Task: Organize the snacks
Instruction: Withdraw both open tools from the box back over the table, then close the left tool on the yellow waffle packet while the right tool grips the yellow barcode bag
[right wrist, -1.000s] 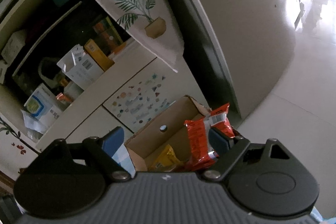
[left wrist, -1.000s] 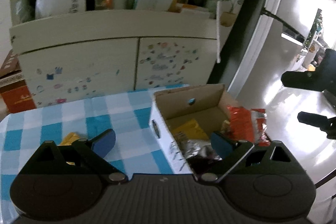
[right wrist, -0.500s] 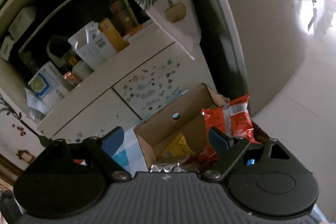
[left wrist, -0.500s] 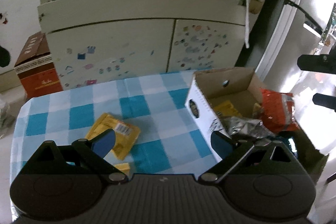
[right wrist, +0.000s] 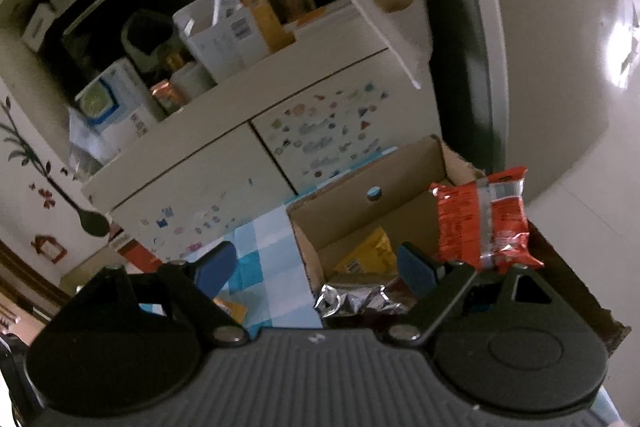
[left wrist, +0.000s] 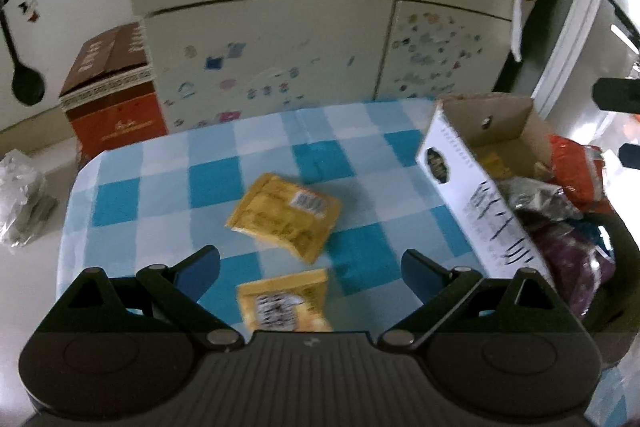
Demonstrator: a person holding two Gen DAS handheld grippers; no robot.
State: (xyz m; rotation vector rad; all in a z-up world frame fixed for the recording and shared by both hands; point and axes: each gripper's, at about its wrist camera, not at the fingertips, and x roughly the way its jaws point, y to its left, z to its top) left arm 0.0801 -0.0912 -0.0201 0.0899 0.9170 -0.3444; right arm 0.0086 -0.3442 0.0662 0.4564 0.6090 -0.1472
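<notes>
Two yellow snack packets lie on the blue checked tablecloth (left wrist: 168,183): one (left wrist: 284,215) mid-table, one (left wrist: 282,301) close under my left gripper (left wrist: 310,265), which is open and empty above them. A cardboard box (left wrist: 460,179) at the table's right edge holds a red packet (left wrist: 576,171), a silver packet (left wrist: 536,195), a purple packet (left wrist: 572,259) and a yellow one. My right gripper (right wrist: 316,267) is open and empty above the box (right wrist: 404,179), beside the red packet (right wrist: 480,219).
A white cabinet with stickers (left wrist: 280,59) stands behind the table, its shelf crowded with boxes (right wrist: 216,39). A red-brown carton (left wrist: 112,95) sits on the floor at left. A fridge (right wrist: 540,47) stands right of the box. A crumpled plastic bag (left wrist: 20,199) lies far left.
My left gripper has swung left and back from over the box to over the tablecloth, bringing both yellow packets into view. My right gripper has tilted left and lower over the box.
</notes>
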